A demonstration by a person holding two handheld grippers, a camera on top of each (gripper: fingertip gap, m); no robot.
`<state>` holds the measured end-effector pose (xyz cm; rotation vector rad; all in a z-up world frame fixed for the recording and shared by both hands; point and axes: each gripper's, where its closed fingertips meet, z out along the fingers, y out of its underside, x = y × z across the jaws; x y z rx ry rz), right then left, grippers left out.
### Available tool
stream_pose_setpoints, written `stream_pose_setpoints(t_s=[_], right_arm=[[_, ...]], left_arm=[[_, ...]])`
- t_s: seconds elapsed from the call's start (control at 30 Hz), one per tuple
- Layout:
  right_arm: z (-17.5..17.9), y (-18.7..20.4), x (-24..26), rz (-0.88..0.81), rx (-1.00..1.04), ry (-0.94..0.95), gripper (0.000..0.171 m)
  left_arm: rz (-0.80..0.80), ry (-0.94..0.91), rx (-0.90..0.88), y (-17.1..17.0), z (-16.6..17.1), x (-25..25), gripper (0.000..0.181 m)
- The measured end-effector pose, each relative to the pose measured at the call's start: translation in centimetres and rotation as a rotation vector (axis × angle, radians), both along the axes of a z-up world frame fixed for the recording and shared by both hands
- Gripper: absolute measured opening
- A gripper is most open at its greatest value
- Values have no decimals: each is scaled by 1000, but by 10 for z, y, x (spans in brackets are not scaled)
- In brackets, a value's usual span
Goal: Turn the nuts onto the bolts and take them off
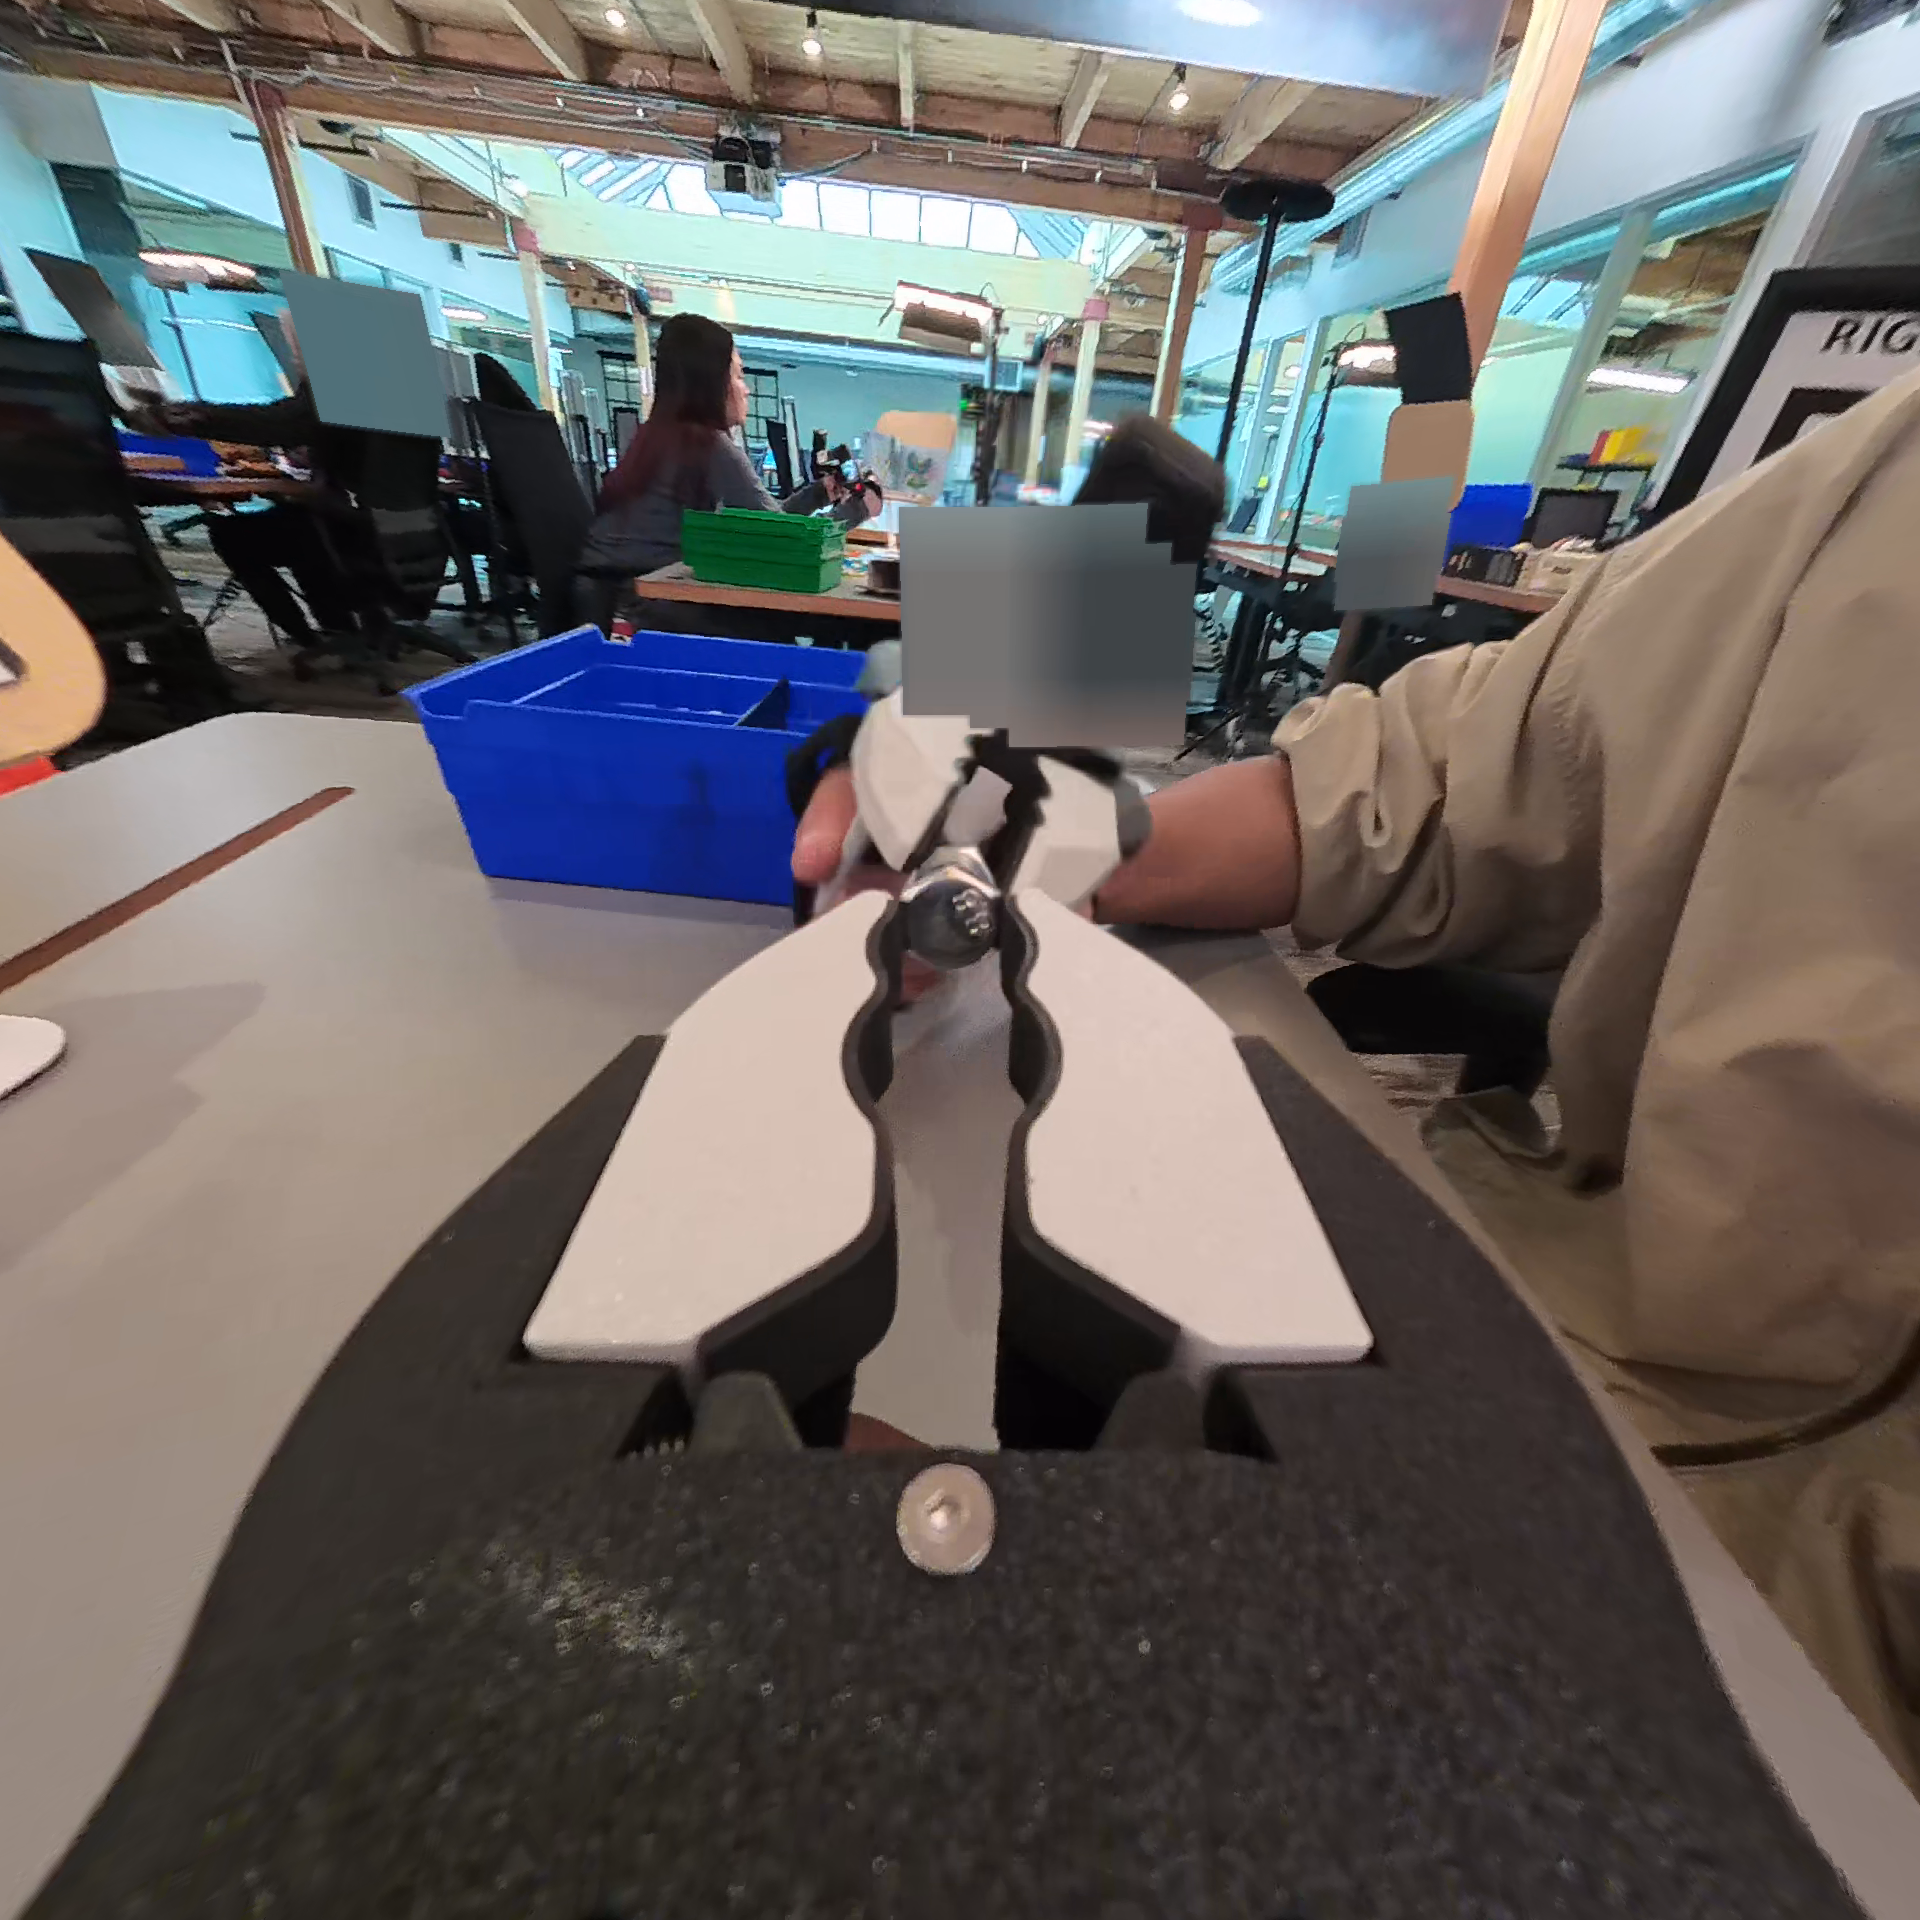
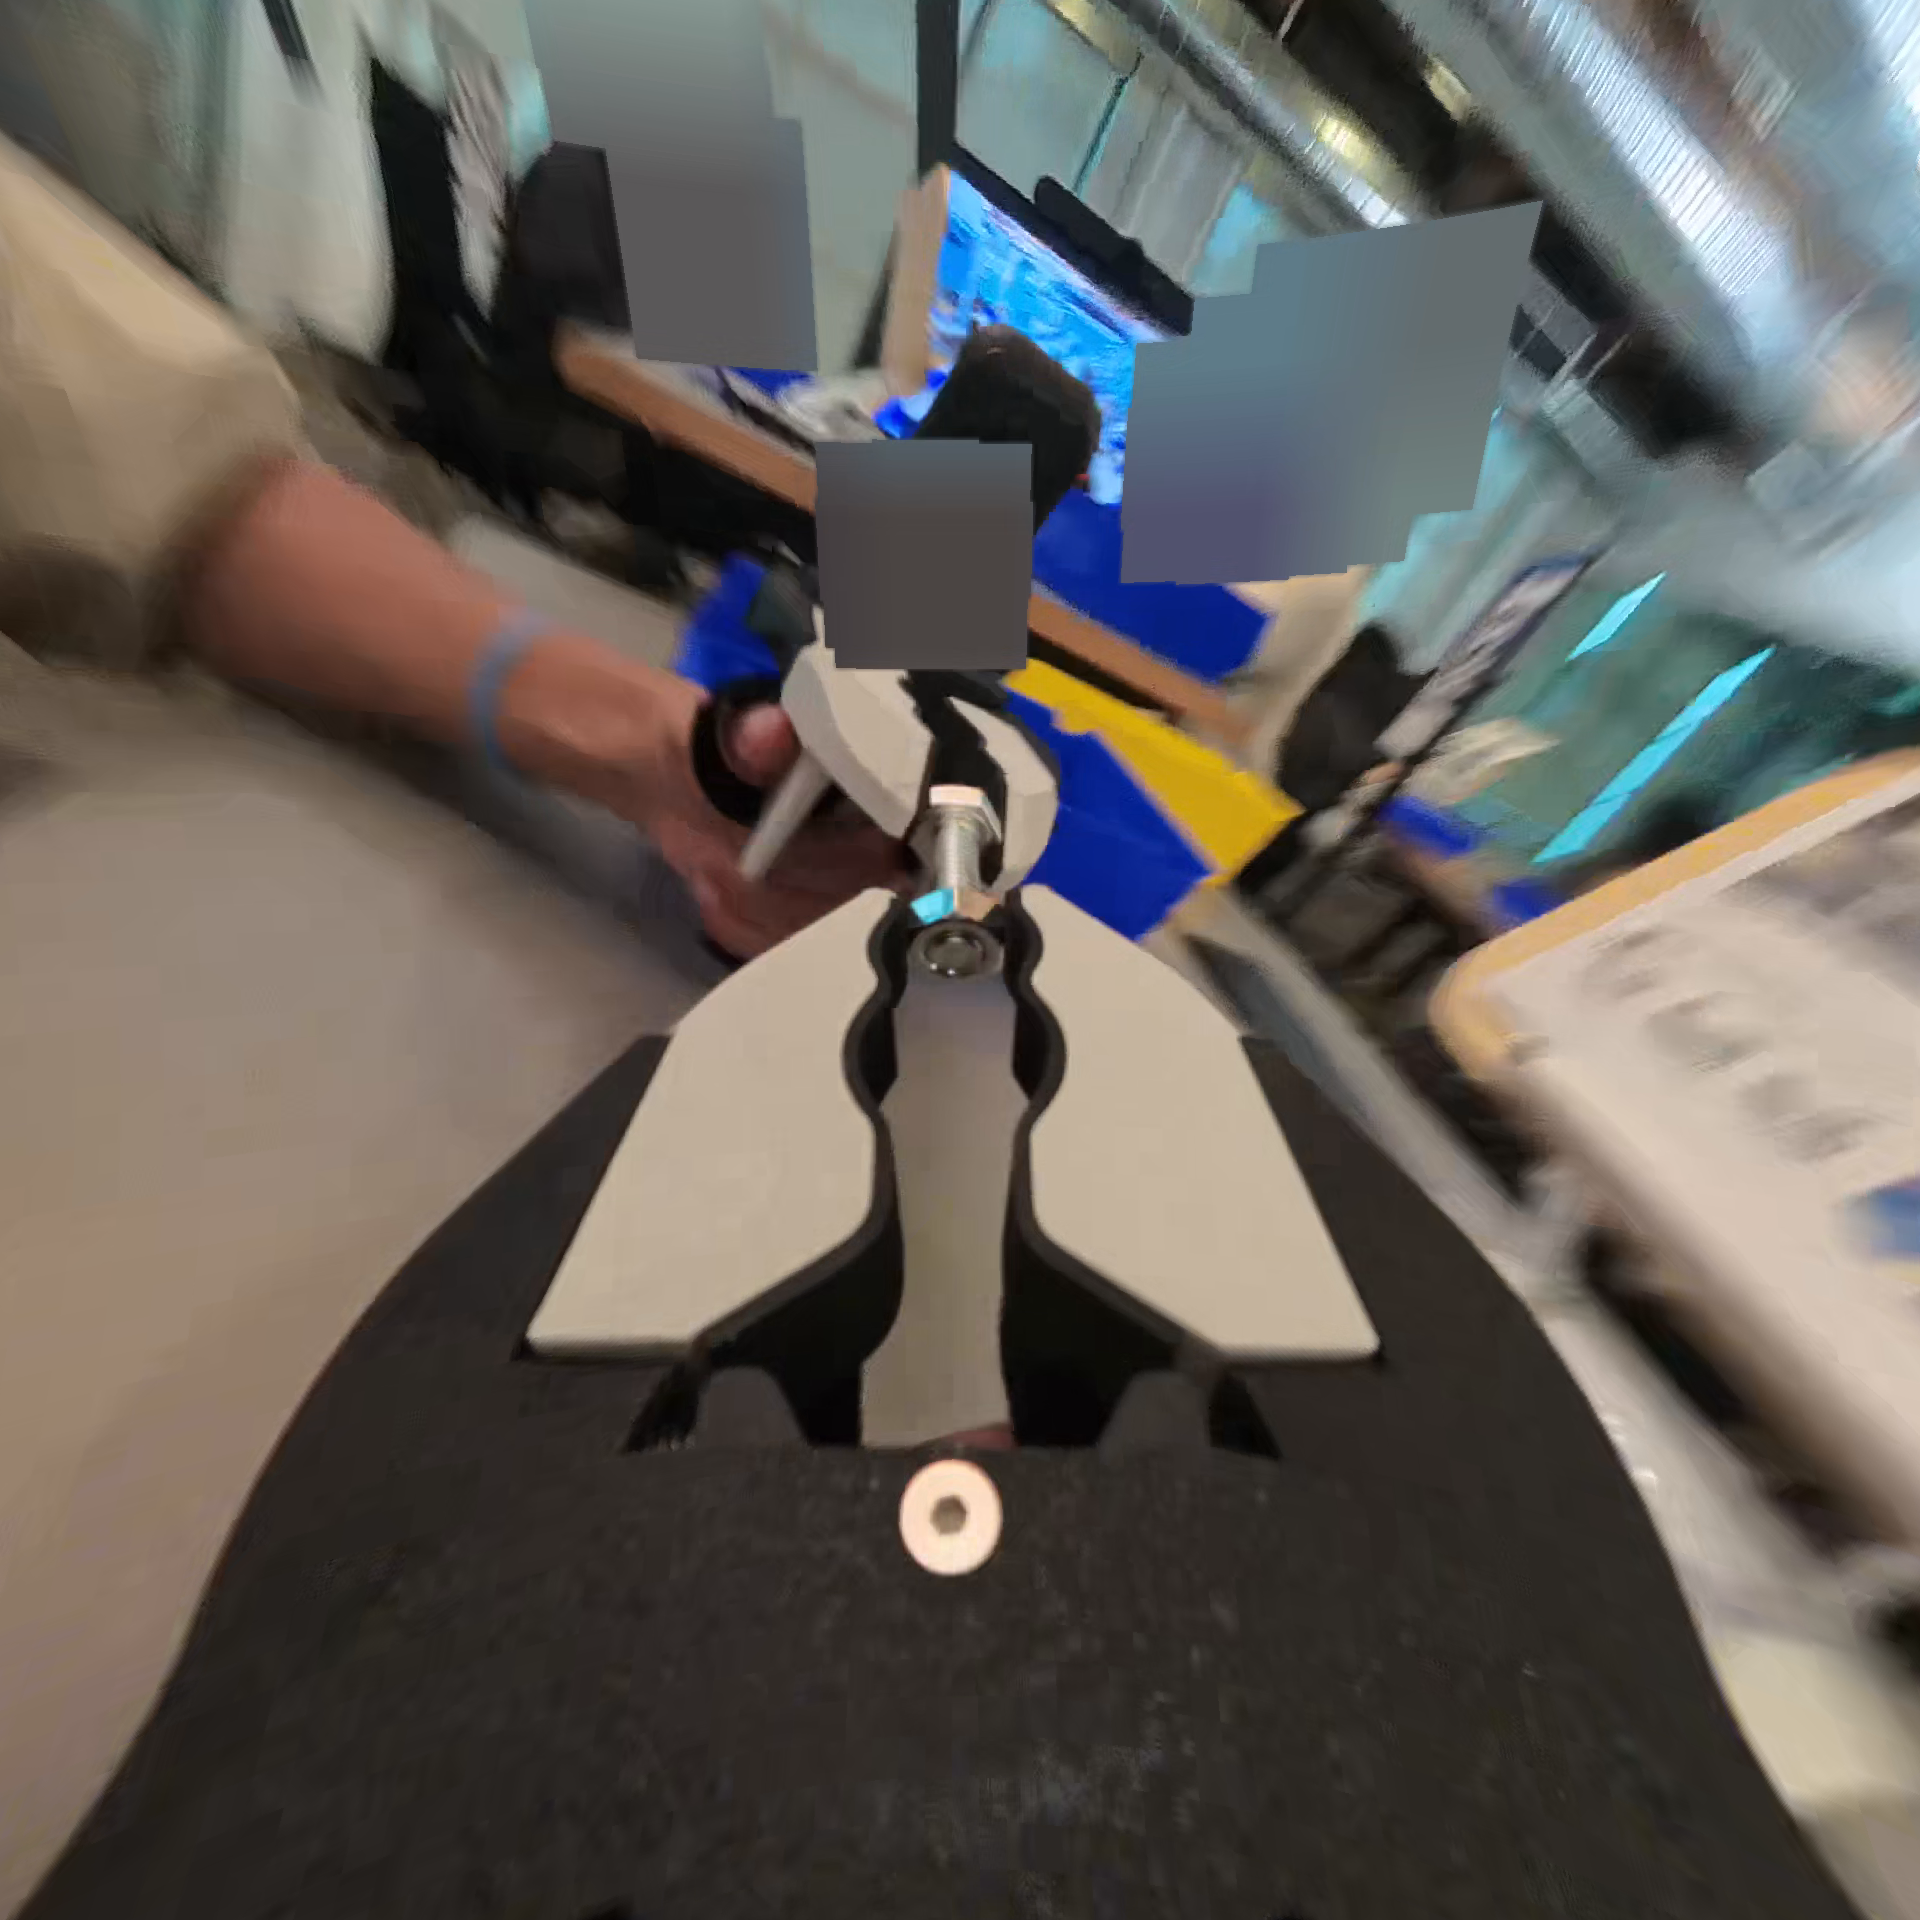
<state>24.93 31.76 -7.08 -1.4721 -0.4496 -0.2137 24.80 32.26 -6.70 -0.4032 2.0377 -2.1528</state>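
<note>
While the left gripper clamps the bolt by its head, the right gripper pinches the nut at the threaded end, so 1 side braces while the other turns. Both hover above the grey table, blue bin beyond.

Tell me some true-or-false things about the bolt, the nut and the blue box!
1. The left hand-held gripper holds the bolt by its head. True.
2. The nut lies loose on the table. False: it sits on the bolt's thread, between the right hand-held gripper's fingertips.
3. The two grippers face each other, one at each end of the bolt. True.
4. The bin on the table is red. False: it is blue.
5. The bolt rests inside the bin. False: it is held up in the air between the grippers.
</note>
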Motion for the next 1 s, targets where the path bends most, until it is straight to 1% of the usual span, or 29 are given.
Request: stream_pose_setpoints(t_s=[0.07,0.1,0.13,0.17,0.2,0.27,0.33,0.37,0.47,0.5,0.57,0.6,0.63,0.67,0.7,0.73,0.77,0.87,0.93,1.0], right_arm=[[0,0,-1,-133,31,-300,18],[-1,0,0,-182,35,-407,18],[-1,-1,-1,-213,44,-480,17],[0,-3,-4,-216,64,-511,18],[0,-4,-8,-190,81,-497,24],[0,-4,-13,-130,66,-387,37],[3,-3,-14,-62,56,-183,46],[4,-3,-12,-29,34,-59,46],[5,-1,2,64,-15,332,42],[5,1,7,101,-37,467,45],[2,4,13,188,-93,727,45],[1,6,11,250,-126,848,46],[3,4,6,348,-152,962,47],[8,3,1,443,-166,1063,46],[11,2,-1,499,-176,1144,47],[12,3,-2,528,-182,1201,46],[11,4,-2,542,-189,1245,41],[5,8,0,569,-229,1374,19],[3,9,2,587,-243,1429,19],[3,9,1,560,-225,1362,19]], left_arm=[[-20,20,-10,1,0,-1,17],[-22,22,-9,1,-1,-1,17],[-27,21,-6,0,-1,-2,17],[-39,20,-9,-2,-1,-4,17],[-33,15,-12,-2,0,-4,17],[-23,0,-16,0,3,-3,17],[1,-17,-35,4,8,-1,17],[13,-26,-33,7,9,1,17],[41,-56,-42,12,14,3,17],[45,-61,-39,13,14,3,17],[52,-73,-33,13,15,3,17],[52,-75,-29,13,15,3,17],[65,-85,-19,13,14,4,17],[72,-96,-1,12,12,4,17],[77,-103,18,11,9,5,17],[82,-112,32,10,7,5,17],[89,-121,47,9,6,5,17],[117,-150,76,7,2,7,17],[126,-149,90,8,1,9,17],[116,-133,69,8,2,8,17]])
